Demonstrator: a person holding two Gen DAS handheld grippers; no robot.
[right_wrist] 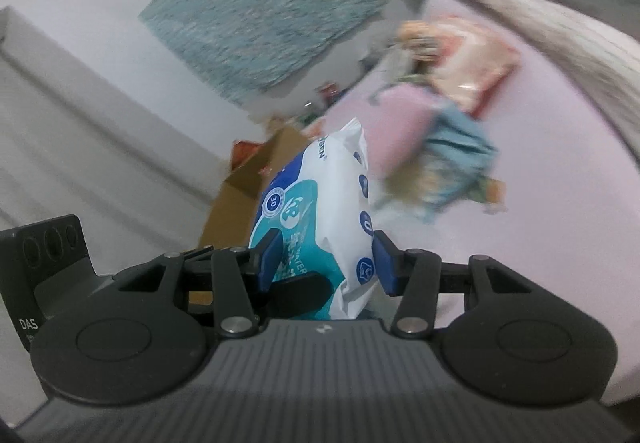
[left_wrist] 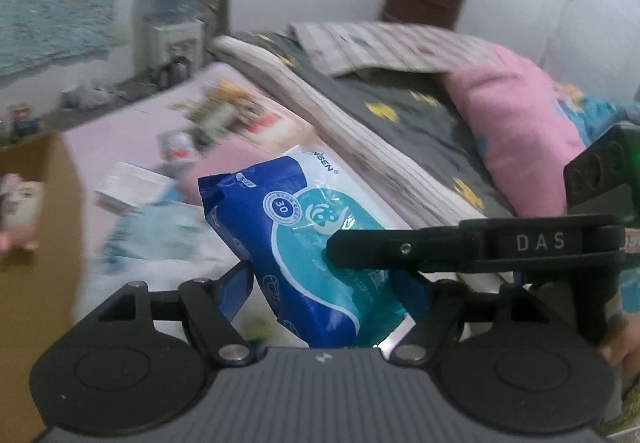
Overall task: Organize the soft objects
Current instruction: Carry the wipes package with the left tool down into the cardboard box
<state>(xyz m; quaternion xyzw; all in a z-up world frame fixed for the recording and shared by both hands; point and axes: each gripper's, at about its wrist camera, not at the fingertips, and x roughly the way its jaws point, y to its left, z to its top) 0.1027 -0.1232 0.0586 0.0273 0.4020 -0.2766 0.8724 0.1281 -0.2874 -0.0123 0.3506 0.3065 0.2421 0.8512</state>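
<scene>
A blue, teal and white pack of wet wipes (left_wrist: 304, 239) hangs above the pink bed, held from two sides. My left gripper (left_wrist: 328, 295) is shut on its lower end, with one blue pad (left_wrist: 240, 283) against the pack's left edge and the other pad hidden behind the pack. A black finger (left_wrist: 400, 249) of my right gripper crosses in from the right and lies over the pack. In the right wrist view my right gripper (right_wrist: 326, 263) is shut on the wipes pack (right_wrist: 320, 211), with both blue pads pressed into its sides.
An open cardboard box (left_wrist: 40, 243) with a plush toy (left_wrist: 20, 203) in it stands left of the bed. On the pink sheet (right_wrist: 560, 203) lie a doll (right_wrist: 452, 163), a snack bag (right_wrist: 472, 71) and a white packet (left_wrist: 128, 187). A pink pillow (left_wrist: 516, 123) and a grey starred blanket (left_wrist: 400, 115) lie further back on the right.
</scene>
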